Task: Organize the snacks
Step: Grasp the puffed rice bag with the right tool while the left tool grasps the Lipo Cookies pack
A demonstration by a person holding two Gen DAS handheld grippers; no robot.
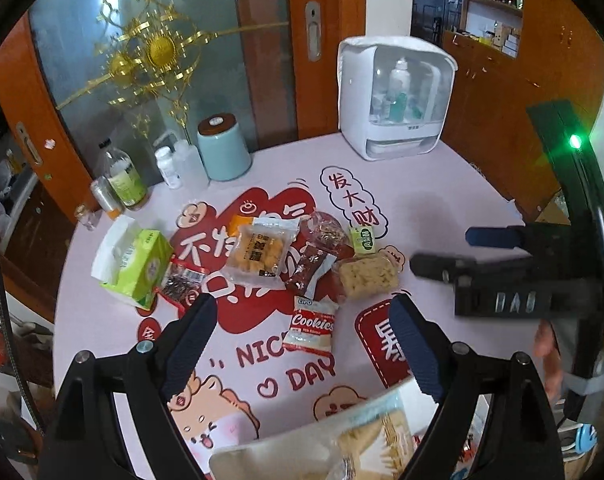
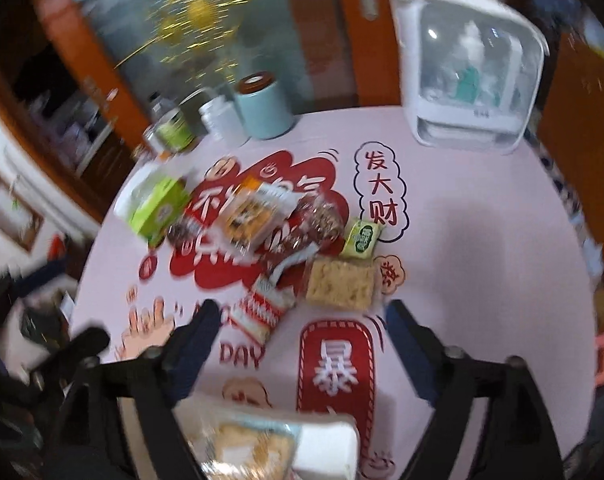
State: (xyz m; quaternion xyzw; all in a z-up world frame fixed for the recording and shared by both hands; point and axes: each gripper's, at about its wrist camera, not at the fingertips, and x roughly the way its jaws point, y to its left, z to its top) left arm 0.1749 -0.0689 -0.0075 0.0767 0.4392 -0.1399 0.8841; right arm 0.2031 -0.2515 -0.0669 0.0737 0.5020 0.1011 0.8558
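Here both tools gape — left tool [image 1: 303,312], right tool [image 2: 302,312] — cookies pack [image 1: 312,326] between left fingers

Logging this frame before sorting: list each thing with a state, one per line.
Left gripper: open, empty, above the table.
Right gripper: open, empty.
Cookies packet: sealed, lying flat.
Tissue box: opened, tissue sticking out.
Blue canister: upright, lid on.
White cabinet: door closed.
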